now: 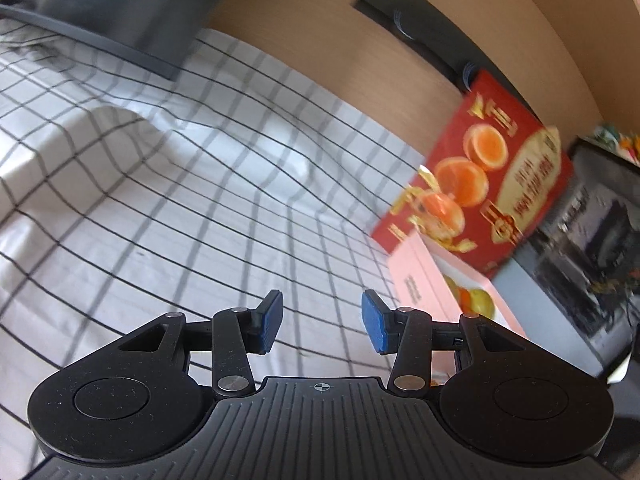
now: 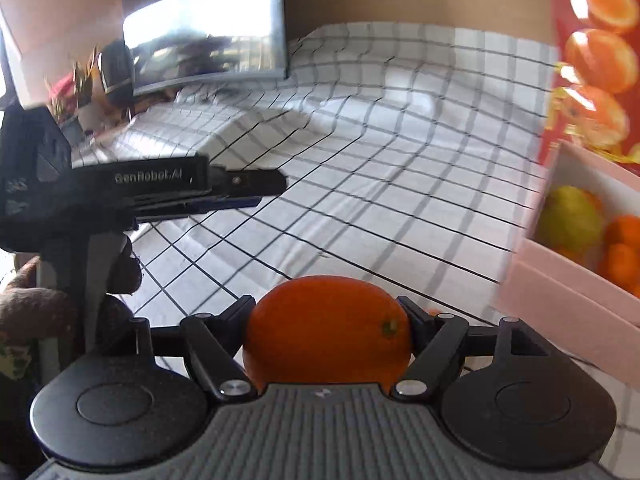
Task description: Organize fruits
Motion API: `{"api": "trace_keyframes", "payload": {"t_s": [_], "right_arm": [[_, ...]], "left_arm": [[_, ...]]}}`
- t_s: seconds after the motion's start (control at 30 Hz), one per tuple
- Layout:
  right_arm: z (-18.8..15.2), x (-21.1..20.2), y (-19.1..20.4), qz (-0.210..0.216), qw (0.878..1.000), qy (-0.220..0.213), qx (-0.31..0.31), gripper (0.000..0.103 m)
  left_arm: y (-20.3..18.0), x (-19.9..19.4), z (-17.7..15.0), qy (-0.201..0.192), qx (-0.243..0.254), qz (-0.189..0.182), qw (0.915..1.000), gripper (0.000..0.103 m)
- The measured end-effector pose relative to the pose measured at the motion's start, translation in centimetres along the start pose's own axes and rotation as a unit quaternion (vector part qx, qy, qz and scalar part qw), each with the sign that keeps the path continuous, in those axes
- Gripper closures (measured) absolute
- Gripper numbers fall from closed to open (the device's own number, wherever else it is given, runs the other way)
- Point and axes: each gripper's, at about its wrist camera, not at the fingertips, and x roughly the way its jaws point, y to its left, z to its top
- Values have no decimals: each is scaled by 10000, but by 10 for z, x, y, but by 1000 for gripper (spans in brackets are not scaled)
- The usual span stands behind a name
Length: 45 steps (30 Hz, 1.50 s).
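**An orange in my right claw, the left claw empty**

My right claw (image 2: pixel 326 328) grips an orange (image 2: pixel 326 330). The fruit sits between the two black fingers, which press on both its sides, and its small green stem end faces the right side. The checked cloth (image 2: pixel 360 160) on the tabletop lies under it.

At the right edge stands a pink box (image 2: pixel 560 300), and inside it I see a yellow-green fruit (image 2: pixel 570 218) and some small oranges (image 2: pixel 624 256). Behind the box a red carton (image 2: pixel 560 80) with printed oranges stands upright.

My left claw (image 1: pixel 322 322) is parted and holds nothing; between its blue pads (image 1: pixel 374 320) only the cloth shows. From the right wrist view, it is at the left, well apart from the box. A dark screen (image 2: pixel 208 32) stands at the far side.
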Motion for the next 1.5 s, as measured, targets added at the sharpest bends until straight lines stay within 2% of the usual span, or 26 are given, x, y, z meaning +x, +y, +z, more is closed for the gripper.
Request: {"api": "trace_keyframes", "payload": {"t_s": [0.17,0.3,0.37,0.5,0.57,0.67,0.8,0.93,1.0,1.1,1.2,1.33,1.5], "right_arm": [[-23,-46,-46,-431,9982,-124,411,27],[-46,-63,-83,-860,9928,-30,837,27],[-57,-63,-97,-972,9895,109,1061,25],[-72,-70,-118,-772,9859,-121,1483,23],[-76,-71,-120,-877,9848,-201,1486,21],[-82,-66,-117,-1010,9857,-77,1350,19],[-92,-65,-101,-1440,9863,-49,808,15],[-97,-60,-91,-1746,9828,-45,591,12],[-96,-60,-95,-1671,9831,-51,748,5],[-96,-60,-99,-1543,9842,-55,868,0],[-96,-59,-96,-1587,9829,-49,933,0],[-96,-54,-84,-1906,9785,64,779,0],[-100,-58,-83,-1850,9798,59,760,0]], "left_arm": [[-29,17,-10,375,425,-303,9979,55],[-66,36,-24,794,1116,-484,9894,55],[-84,44,-32,920,1479,-444,9837,55],[-109,59,-47,1044,2009,-16,9740,55],[-113,64,-53,1097,2132,82,9708,55],[-116,72,-59,1181,2238,187,9673,56],[-118,78,-67,1175,2433,249,9625,69],[-116,76,-67,1145,2295,123,9665,69],[-114,72,-68,1123,2159,42,9699,69],[-111,62,-72,1076,1941,-191,9749,69],[-109,58,-74,1059,1775,-313,9779,69],[-104,60,-73,1077,1527,-331,9818,69],[-102,60,-74,1102,1484,-323,9822,69]]}}
